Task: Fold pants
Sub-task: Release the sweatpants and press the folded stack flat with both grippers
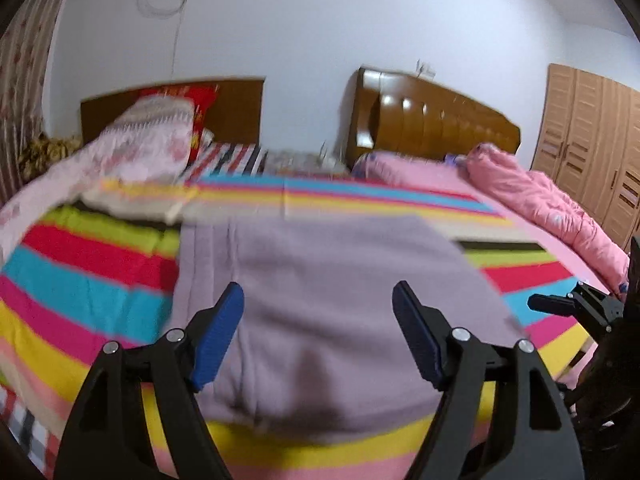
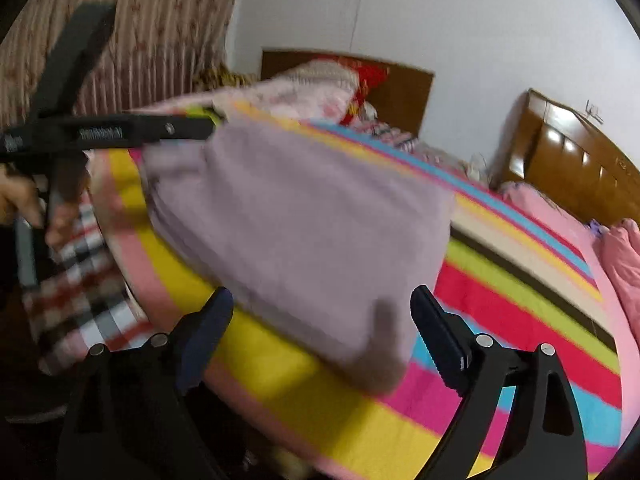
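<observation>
The lilac pants (image 1: 328, 304) lie folded into a thick rectangle on the striped bedspread (image 1: 80, 280). In the left wrist view my left gripper (image 1: 318, 300) is open, its blue pads spread above the near part of the pants, holding nothing. In the right wrist view the pants (image 2: 304, 220) lie ahead and my right gripper (image 2: 322, 308) is open over their near right corner, empty. The left gripper also shows there at the far left (image 2: 120, 132), held in a hand. The right gripper shows at the right edge of the left wrist view (image 1: 560, 304).
The bed's near edge runs along a pink and yellow border (image 2: 180, 280). A pink floral quilt (image 1: 132, 148) lies at the far left, a pink duvet (image 1: 552, 200) at the right. A wooden headboard (image 1: 432, 120), wardrobe (image 1: 592, 140) and curtain (image 2: 152, 32) stand around.
</observation>
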The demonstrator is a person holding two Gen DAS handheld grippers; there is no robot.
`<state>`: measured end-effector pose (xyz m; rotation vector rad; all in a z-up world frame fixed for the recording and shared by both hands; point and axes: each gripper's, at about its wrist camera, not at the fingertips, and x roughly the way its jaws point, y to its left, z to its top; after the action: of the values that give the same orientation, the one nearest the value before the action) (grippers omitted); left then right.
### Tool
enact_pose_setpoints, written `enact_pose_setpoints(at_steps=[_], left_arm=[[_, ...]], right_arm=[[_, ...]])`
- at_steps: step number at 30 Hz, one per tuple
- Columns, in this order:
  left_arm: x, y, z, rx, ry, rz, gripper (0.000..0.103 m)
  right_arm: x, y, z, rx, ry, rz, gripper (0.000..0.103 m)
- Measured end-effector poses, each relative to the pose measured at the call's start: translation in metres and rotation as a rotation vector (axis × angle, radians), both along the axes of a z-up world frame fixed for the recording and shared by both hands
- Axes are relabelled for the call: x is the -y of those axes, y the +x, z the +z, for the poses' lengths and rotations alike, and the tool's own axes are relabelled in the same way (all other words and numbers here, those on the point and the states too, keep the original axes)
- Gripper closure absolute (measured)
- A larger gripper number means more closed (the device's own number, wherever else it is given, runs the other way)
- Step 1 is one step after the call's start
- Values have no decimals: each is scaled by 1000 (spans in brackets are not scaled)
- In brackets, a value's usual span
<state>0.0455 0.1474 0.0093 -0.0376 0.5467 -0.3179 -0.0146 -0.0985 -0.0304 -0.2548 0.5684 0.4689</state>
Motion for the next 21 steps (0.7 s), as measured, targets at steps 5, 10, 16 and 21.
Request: enact_pose_setpoints(at_steps=[5,10,16,21], left_arm=[[14,46,1,-85,54,3,17],[13,38,-49,-170,144,40,19],[6,28,-57,-141,147,21,18],[9,24,-62,-115,167,42,18]], right_arm=[[-12,70,20,35,-61,-111,14],[-41,76,-26,-109,-172,6,14],[-22,82,-33,-158,-35,-15,14],[-25,67,-21,-133,-29,-38,14]])
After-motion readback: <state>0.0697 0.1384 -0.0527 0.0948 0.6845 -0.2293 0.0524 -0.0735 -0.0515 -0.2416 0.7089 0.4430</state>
